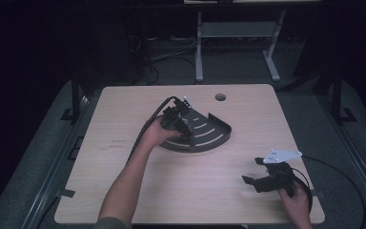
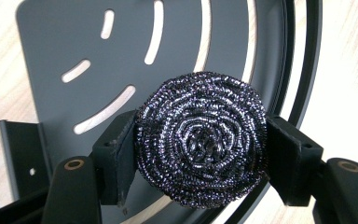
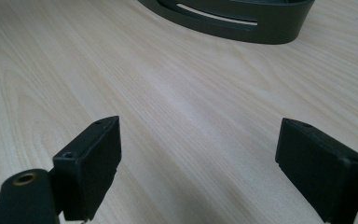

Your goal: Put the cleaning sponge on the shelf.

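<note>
While my left claw (image 2: 200,140) is pinching the steel scouring ball (image 2: 201,139) from both sides, I am holding it just above the dark slotted tray (image 2: 51,51), which is lying directly beyond my fingertips with its curved rim (image 2: 311,60) running off to the right of the ball. The pads (image 2: 116,156) are pressing squarely at the ball's widest part, and the coils are bulging a little past them, so I am judging the grip firm enough; squeezing harder would only be flattening the springy wire. In the high view my left claw (image 1: 178,120) is sitting over the near-left part of the tray (image 1: 219,136), so I am taking the step in hand to be setting the ball down inside it. To do this well, I am thinking of lowering straight along my own pointing line until the ball is touching the tray floor, keeping it clear of the raised rim to the right and the upright wall (image 2: 23,154) low at the left, and only then parting the pads slowly, since loose wire may be snagging on a pad and dragging the ball out. My right claw (image 3: 200,163) is spread wide and holding nothing, resting low over the bare wooden table (image 3: 168,93), with the tray's outer wall (image 3: 242,23) well ahead of it; in the high view it (image 1: 252,171) is waiting well apart from the tray.
</note>
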